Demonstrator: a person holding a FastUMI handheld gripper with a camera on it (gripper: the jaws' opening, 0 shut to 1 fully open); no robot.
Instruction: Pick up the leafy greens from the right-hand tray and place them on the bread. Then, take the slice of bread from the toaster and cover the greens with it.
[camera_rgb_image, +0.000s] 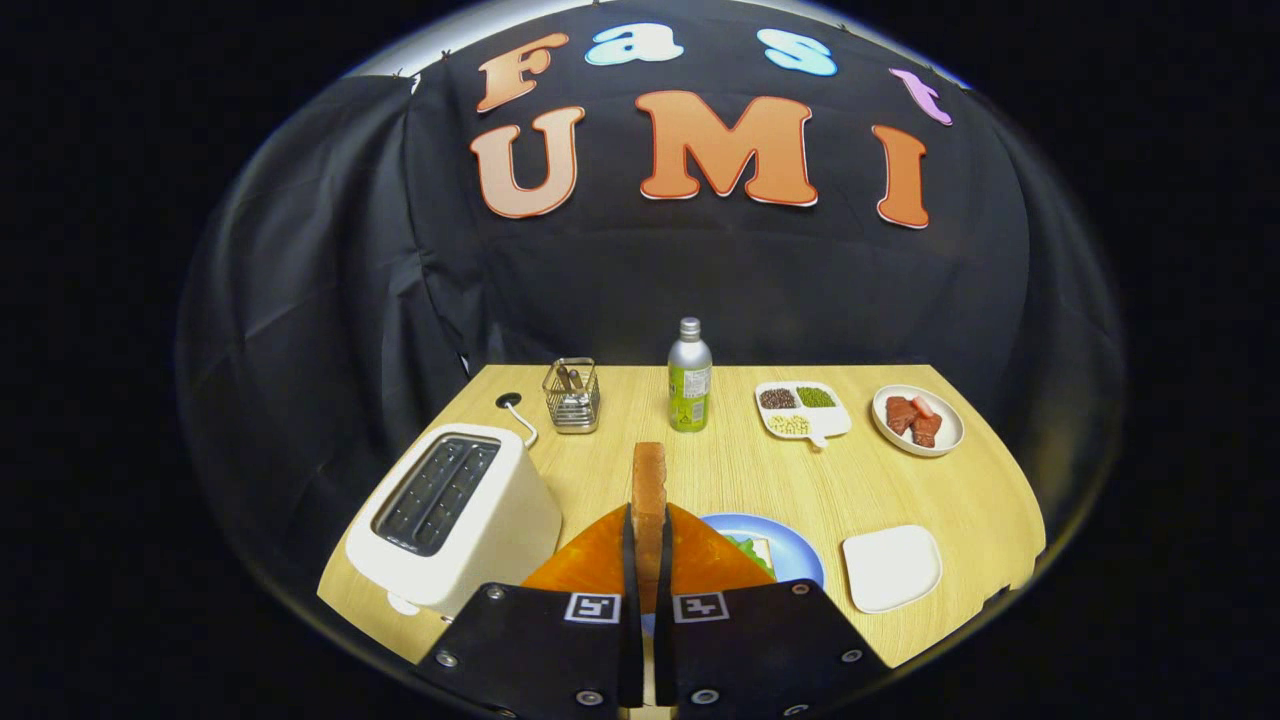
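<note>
- The bread (649, 500) was gripped edge-on between the jaws (648, 560), both fingers pressed on it, held upright above the surface (720, 470).
- The greens (748, 549) were seen on the blue plate (790, 545) just past the fingers, partly hidden.
- The toaster (455, 515) was parked to the left, slots empty.
- The white tray (892, 567) right of the plate was left bare.
- A bottle (689, 375), a wire caddy (572, 395) and two food dishes (803, 410) were lined up further back.
</note>
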